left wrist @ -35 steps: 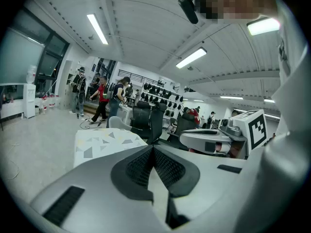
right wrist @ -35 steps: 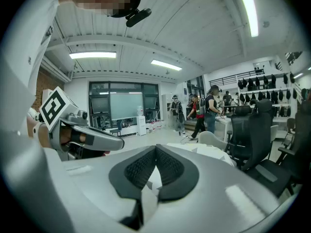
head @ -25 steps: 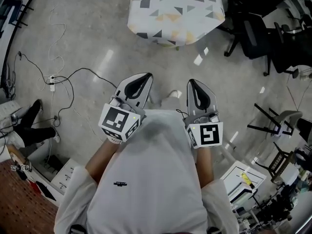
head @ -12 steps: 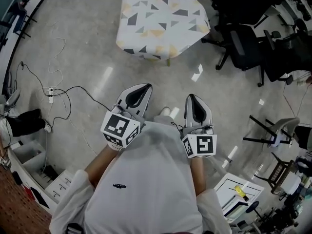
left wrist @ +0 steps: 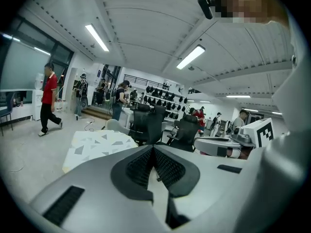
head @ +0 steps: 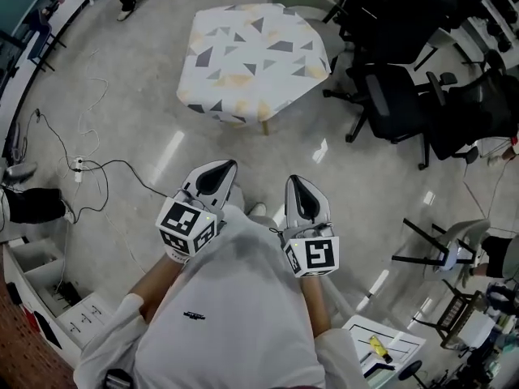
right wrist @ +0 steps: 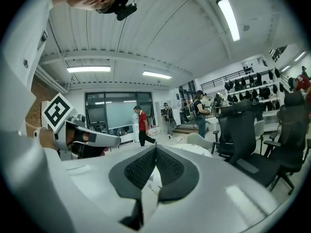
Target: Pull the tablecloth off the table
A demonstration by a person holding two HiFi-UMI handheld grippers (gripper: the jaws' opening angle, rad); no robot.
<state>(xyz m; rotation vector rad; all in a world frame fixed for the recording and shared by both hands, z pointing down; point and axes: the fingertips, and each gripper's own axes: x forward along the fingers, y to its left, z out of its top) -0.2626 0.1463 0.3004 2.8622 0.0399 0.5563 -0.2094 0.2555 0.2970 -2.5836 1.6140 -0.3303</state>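
Moved since a second ago: the patterned tablecloth (head: 255, 55) now shows whole in the head view, where its far part was cut off at the top edge. The gap between it and both grippers looks smaller, so the person seems to be walking up to it.
Tablecloth: draped over the table (head: 264, 126) and hanging down its sides, on open floor (head: 122, 120) beside black office chairs (head: 389, 96).
Left gripper (head: 217, 171): jaws clenched together on nothing, held out in front of the body, well apart from the cloth.
Right gripper (head: 297, 186): likewise closed and empty, near the left one.
Done: nothing yet, as I judge; the cloth looks untouched.
Left: reach an edge, open, grip, pull the cloth clear.
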